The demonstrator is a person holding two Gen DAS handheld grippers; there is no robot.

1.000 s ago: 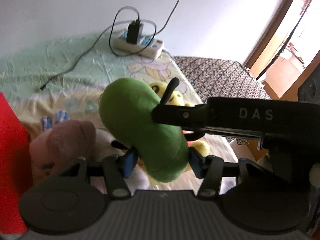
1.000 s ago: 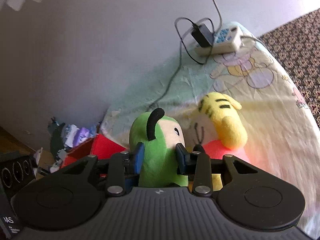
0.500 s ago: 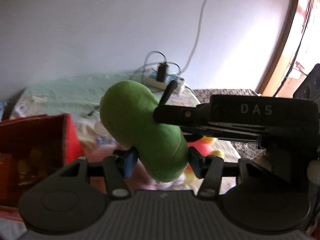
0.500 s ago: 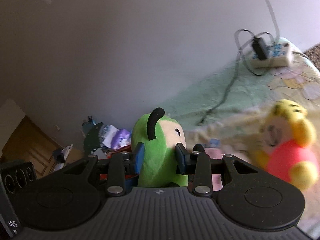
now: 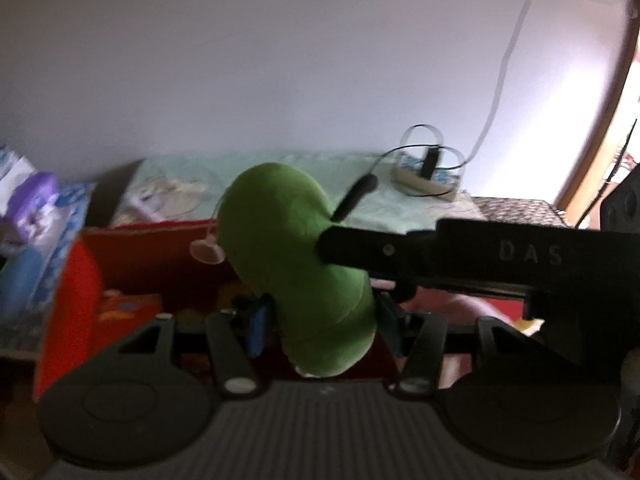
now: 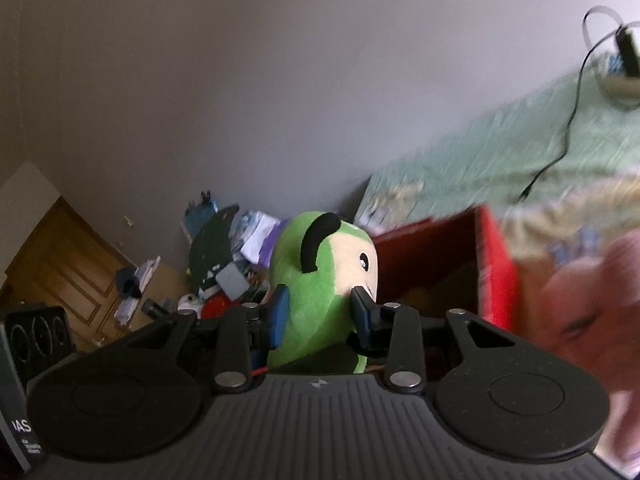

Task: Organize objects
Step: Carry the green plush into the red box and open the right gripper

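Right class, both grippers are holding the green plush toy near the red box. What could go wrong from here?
1. Both the left gripper and the right gripper pinch one soft green plush toy; if they drift apart it may stretch or slip out.
2. Its clear suction cup dangles by the red box and might catch on the rim.
3. The box already holds things, so the toy may not settle fully inside.

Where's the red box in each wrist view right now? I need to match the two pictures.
Left wrist: the red box sits at lower left, open, behind the green plush toy.
Right wrist: the red box is right of centre, just behind the green plush toy.
Shared landmark: the power strip on the bed by the wall.
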